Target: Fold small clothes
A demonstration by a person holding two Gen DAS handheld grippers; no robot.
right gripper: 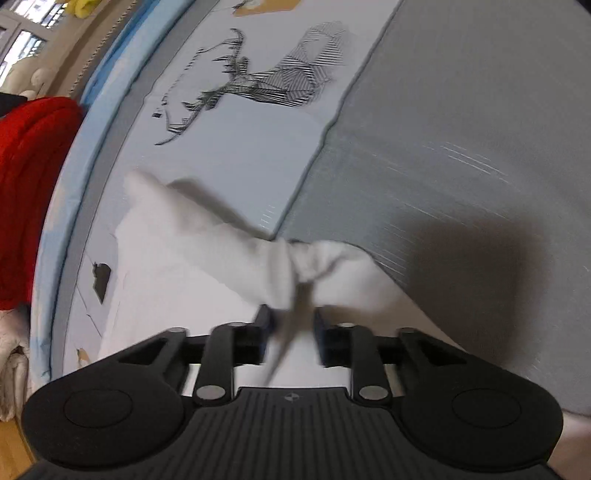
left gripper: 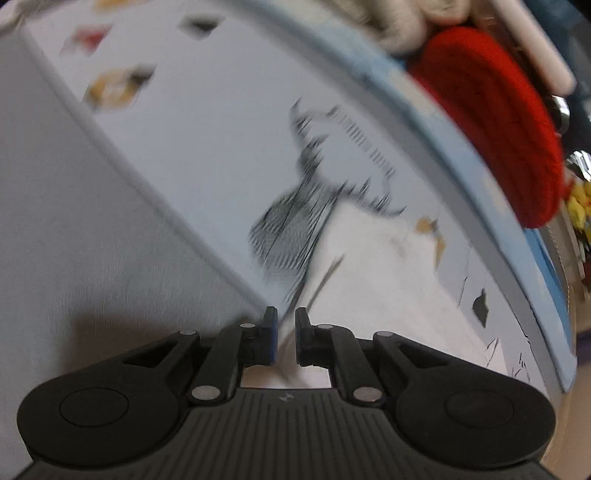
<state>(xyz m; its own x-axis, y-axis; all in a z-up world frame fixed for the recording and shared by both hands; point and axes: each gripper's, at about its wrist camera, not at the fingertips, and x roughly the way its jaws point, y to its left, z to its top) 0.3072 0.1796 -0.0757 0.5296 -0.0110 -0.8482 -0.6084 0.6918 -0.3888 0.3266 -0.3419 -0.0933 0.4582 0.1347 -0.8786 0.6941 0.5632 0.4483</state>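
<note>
A small white garment point(left gripper: 369, 258) lies rumpled on a pale sheet printed with a black line-drawn deer point(left gripper: 295, 221). My left gripper point(left gripper: 286, 332) is shut on an edge of that garment; white cloth fills the narrow gap between its pads. In the right wrist view the same white garment point(right gripper: 177, 266) stretches from the sheet up to my right gripper point(right gripper: 293, 328). A thin raised fold of it stands between the jaws, which are apart from it on both sides, so this gripper is open. The deer print point(right gripper: 288, 77) lies beyond. Both views are motion-blurred.
A grey cover point(right gripper: 461, 147) adjoins the printed sheet on one side. A blue border point(right gripper: 92, 110) runs along the other side. Past it sits a red knitted item point(left gripper: 498, 122) beside cream cloth point(left gripper: 406, 22). Wooden floor point(right gripper: 11, 443) shows below the edge.
</note>
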